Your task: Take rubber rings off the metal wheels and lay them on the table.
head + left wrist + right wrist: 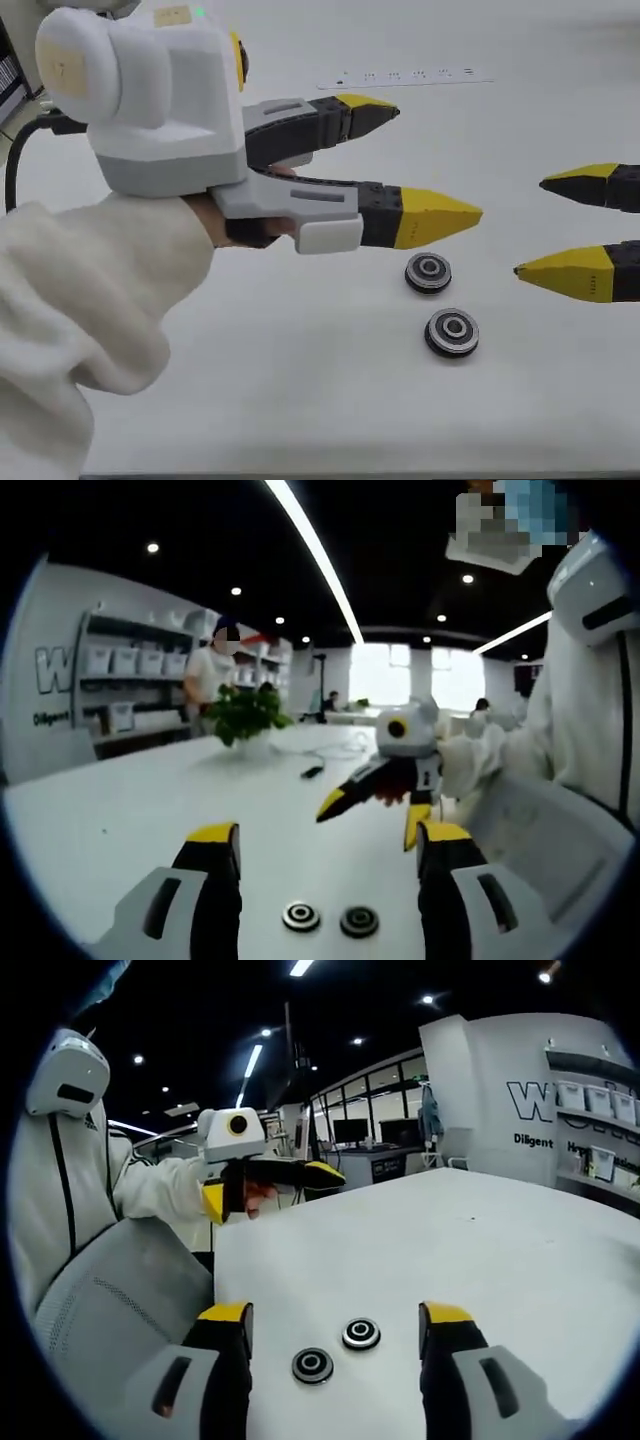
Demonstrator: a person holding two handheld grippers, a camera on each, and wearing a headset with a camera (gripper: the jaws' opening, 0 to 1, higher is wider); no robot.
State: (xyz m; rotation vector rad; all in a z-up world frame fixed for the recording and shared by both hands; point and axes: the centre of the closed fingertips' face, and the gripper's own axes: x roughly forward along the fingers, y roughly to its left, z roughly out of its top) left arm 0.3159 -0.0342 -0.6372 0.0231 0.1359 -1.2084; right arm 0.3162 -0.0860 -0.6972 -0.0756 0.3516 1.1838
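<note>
Head view: my left gripper (439,161) comes in from 9 o'clock, held off the white table (300,400), pointing toward 3 o'clock. Its jaws are spread wide with nothing between them. A hand (240,225) in a white sleeve (90,290) grips its handle.

My right gripper (528,227) enters from the 3 o'clock edge, pointing toward 9 o'clock. Its jaws are likewise spread wide with nothing between them. The yellow tips of the two grippers face each other, well apart.

Two metal wheels lie flat on the table, near each other but not touching. The far wheel (428,272) is at about 6 o'clock of the left gripper's lower tip. The near wheel (452,332) is at about 5 o'clock of the far one. Each shows a dark outer band around a bright hub, so the rubber rings look to be on still. Neither gripper touches either wheel.

Left gripper view: both wheels sit low at 6 o'clock between my own jaws, with the right gripper beyond them at about 1 o'clock.

Right gripper view: both wheels sit between my own jaws, with the left gripper at 11 o'clock.

A power strip (415,76) lies at 12 o'clock on the far side of the table.
</note>
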